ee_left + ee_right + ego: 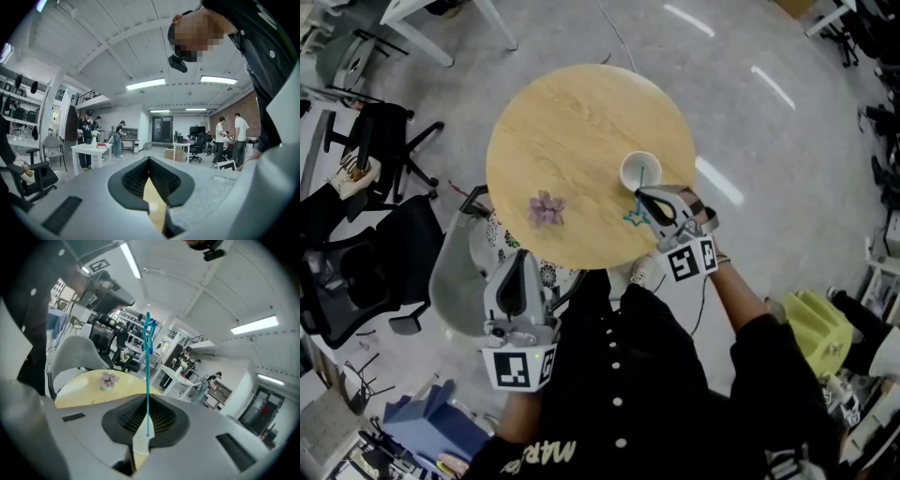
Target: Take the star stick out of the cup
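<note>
A white cup (640, 171) stands on the right side of the round wooden table (572, 122). My right gripper (643, 199) sits just in front of the cup and is shut on the thin teal star stick (147, 380). Its star (635, 217) shows beside the jaws and high up in the right gripper view (149, 328). A short teal line shows inside the cup; I cannot tell if it belongs to the stick. My left gripper (522, 258) hangs below the table's near edge, off the table, shut and holding nothing (150, 161).
A small purple flower (547, 208) lies on the table left of the cup, also in the right gripper view (108, 379). A grey chair (455, 272) stands at the table's near left, black office chairs (356, 262) farther left. People stand far off (86, 136).
</note>
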Demonstrator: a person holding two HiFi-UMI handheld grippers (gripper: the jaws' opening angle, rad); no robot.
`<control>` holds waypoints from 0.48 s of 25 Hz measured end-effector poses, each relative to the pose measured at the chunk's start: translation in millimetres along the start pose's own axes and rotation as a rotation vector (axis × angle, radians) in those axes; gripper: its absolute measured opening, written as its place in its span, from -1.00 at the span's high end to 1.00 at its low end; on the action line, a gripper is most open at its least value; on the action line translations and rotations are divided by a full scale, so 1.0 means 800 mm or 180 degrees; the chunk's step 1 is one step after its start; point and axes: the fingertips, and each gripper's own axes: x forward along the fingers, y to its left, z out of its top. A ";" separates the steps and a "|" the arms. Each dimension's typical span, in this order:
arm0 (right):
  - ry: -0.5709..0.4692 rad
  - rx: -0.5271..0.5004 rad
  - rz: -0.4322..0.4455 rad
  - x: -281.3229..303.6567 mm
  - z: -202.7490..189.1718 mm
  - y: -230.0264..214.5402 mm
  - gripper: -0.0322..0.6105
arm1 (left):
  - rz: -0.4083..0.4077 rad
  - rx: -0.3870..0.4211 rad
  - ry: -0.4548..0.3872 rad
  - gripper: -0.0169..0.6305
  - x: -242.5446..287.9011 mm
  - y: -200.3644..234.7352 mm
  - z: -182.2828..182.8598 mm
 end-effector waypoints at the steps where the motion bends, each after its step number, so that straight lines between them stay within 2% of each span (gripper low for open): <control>1: -0.0045 0.0193 -0.0074 -0.008 0.009 -0.010 0.84 | -0.0007 0.0004 -0.0038 0.97 0.000 -0.003 0.007; 6: -0.0139 0.1359 -0.0432 -0.058 0.041 -0.056 0.84 | -0.0029 0.0002 -0.0186 0.97 -0.005 -0.015 0.032; 8: -0.0147 0.1578 -0.0526 -0.081 0.054 -0.070 0.84 | -0.0035 0.0004 -0.0221 0.97 -0.007 -0.020 0.041; 12: -0.0302 0.1761 -0.0729 -0.128 0.088 -0.100 0.84 | -0.0014 0.0014 -0.0242 0.97 -0.007 -0.030 0.056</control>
